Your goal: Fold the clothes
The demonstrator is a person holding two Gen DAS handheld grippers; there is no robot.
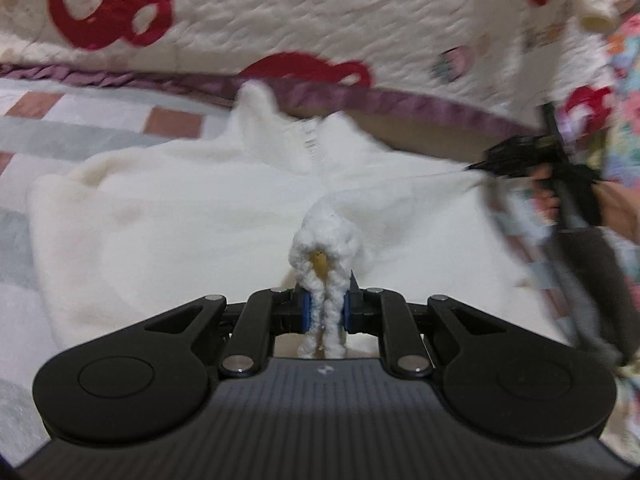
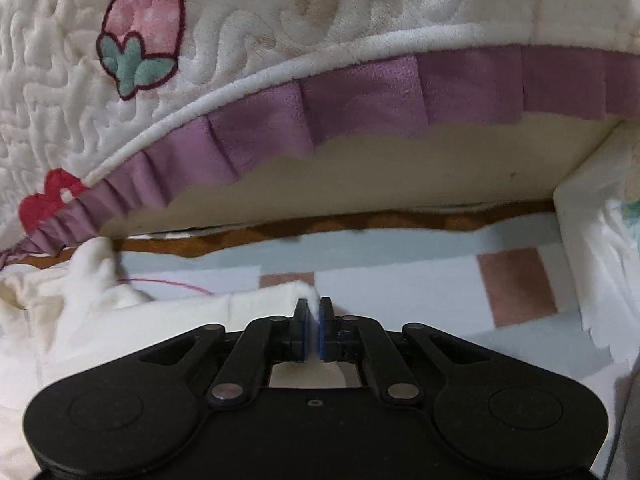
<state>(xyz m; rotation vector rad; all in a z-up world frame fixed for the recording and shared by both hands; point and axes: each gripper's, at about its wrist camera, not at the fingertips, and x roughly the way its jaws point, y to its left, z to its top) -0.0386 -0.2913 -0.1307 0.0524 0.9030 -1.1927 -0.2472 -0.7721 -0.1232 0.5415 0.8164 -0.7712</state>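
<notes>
A: Right, left gripper (image 1: 324,314) first: jaws pinched tight on a bunched fold of the white fluffy fleece garment (image 1: 192,216), blue pads (image 1: 306,314) pressing both sides, w/ a small yellowish toggle-like bit (image 1: 320,266) poking out of the bunch just ahead of the tips.

B: And the right gripper (image 2: 314,332)?

A: Closed too, jaws near enough together, a thin white edge of the same garment (image 2: 160,312) nipped between the blue pads (image 2: 322,334). From the left wrist cam you see it off to the right (image 1: 516,156), blurred, a hand (image 1: 546,196) round the handle, fabric pulled taut toward it.

B: Where's the garment lying?

A: Spread flat on a pale checked mat w/ grey, white and pinkish-brown squares (image 2: 516,292), collar end pointing away from the left cam, zip line running down the middle. Right-hand edge is lifted at the grip, rest is down on the mat.

B: What's beyond it?

A: A cream quilted bedspread w/ red bear shapes (image 1: 320,12) hanging over the far side, purple pleated frill (image 2: 360,96) along its lower hem. Right cam also shows a pink embroidered strawberry (image 2: 140,36) on it. Thin pink thread (image 2: 172,282) lies on the mat nr the garment's edge.
</notes>
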